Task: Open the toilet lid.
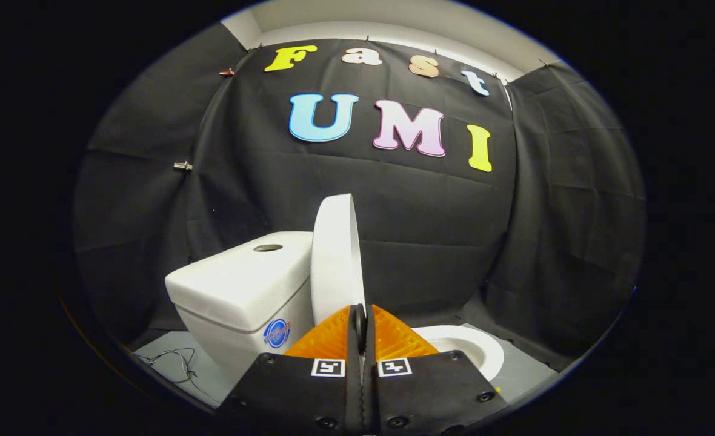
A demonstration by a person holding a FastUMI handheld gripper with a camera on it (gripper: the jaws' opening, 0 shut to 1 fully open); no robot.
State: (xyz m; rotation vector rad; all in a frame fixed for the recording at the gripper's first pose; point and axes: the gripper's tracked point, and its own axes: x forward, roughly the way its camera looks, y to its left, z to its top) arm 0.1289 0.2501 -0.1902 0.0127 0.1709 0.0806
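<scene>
A white toilet stands ahead of me, its tank (242, 284) to the left and its bowl rim (472, 348) to the right. The toilet lid (336, 260) is raised almost upright, leaning toward the tank, and I see it nearly edge-on. My gripper (360, 315) is at the lid's lower side edge. The two fingers are pressed close together with the thin white rim of the lid pinched between them. The fingers hide the seat and the hinge area.
A round flush button (268, 247) sits on top of the tank. Thin wires (172, 363) lie on the grey floor left of the toilet. Black cloth walls close in behind and on both sides.
</scene>
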